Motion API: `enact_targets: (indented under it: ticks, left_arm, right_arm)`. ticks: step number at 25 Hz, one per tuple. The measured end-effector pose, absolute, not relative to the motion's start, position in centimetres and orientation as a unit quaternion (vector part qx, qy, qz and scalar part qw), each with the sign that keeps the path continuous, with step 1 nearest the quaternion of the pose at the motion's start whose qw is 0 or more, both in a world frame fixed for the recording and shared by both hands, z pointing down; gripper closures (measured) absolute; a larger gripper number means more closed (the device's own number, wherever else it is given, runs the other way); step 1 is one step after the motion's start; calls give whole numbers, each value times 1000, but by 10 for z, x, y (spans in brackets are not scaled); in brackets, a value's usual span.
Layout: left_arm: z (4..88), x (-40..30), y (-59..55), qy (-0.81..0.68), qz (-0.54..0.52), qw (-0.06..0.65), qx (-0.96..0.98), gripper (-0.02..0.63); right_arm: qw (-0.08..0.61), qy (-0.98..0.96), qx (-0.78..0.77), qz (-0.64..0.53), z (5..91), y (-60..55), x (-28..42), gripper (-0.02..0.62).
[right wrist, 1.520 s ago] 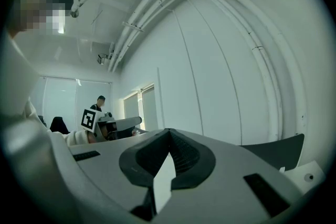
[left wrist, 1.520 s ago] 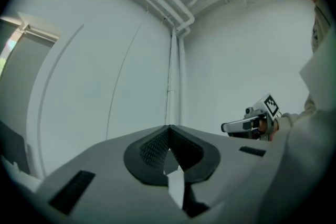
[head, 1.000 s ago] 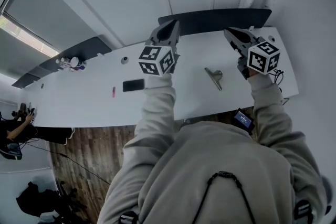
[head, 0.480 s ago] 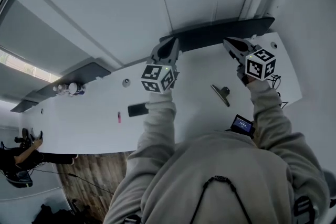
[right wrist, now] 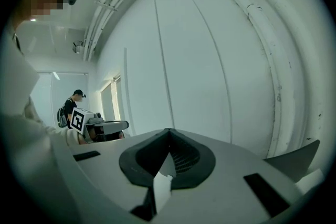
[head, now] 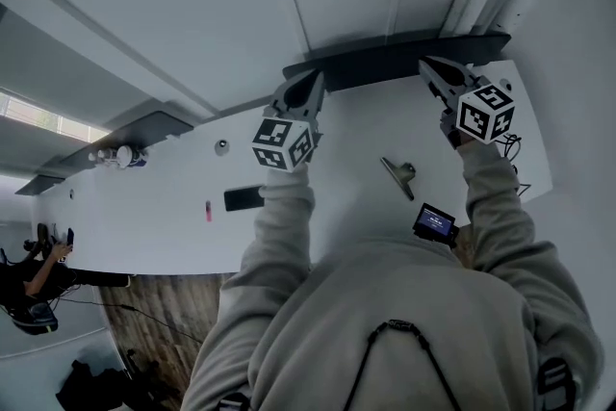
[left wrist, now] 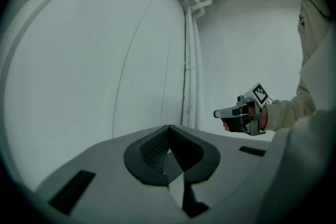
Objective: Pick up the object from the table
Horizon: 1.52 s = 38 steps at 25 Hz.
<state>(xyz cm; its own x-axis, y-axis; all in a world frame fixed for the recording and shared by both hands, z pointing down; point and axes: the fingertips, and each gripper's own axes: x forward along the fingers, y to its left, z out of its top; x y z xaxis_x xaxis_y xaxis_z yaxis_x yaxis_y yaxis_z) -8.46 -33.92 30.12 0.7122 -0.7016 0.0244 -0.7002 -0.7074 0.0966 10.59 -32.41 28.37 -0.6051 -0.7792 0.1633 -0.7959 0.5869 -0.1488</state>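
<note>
A metal clip [head: 397,175], the thing to be picked up, is lying flat on the white table [head: 144,217] with bare tabletop showing all round it. Nothing is touching it.

The left gripper [head: 314,78] is hanging beyond the clip and to its left. The right gripper [head: 428,65] is hanging beyond the clip and to its right, so the clip is sitting in the open gap between the two arms. A dark strip [head: 385,63] is running along the table's far edge, past the clip and just behind both gripper tips.

In the left gripper view, the left gripper [left wrist: 169,136] is keeping its jaws pressed together with nothing between them. It is facing a white wall [left wrist: 105,60] and upright pipes [left wrist: 189,60]. In the right gripper view, the right gripper [right wrist: 168,136] is likewise showing its jaws pressed together and holding nothing.

Left of the clip, a black slab [head: 243,198] is lying well apart from it. A pink item [head: 208,211] is lying farther left again, and a cluster of small items [head: 115,155] is standing farthest off that way. A screened device [head: 435,222] is showing just on the near side of the clip, at the table's near edge. Cables [head: 510,147] are trailing to the clip's right, close to the table's right edge. Wooden floor [head: 164,322] is showing below the near edge, far left of the clip.
</note>
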Motion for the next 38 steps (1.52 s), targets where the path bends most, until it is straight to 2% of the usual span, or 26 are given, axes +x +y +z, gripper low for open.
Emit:
enact_targets:
  ticks: [16,38]
  left_arm:
    - [300,-62,-341,-393,23,25,919,604]
    - [324,-40,-326,-355,20,68,932,604]
  right_arm:
    - [54,-890,451,47,265,-330,107,577]
    - [64,-893,438,80,291,-312,101,577]
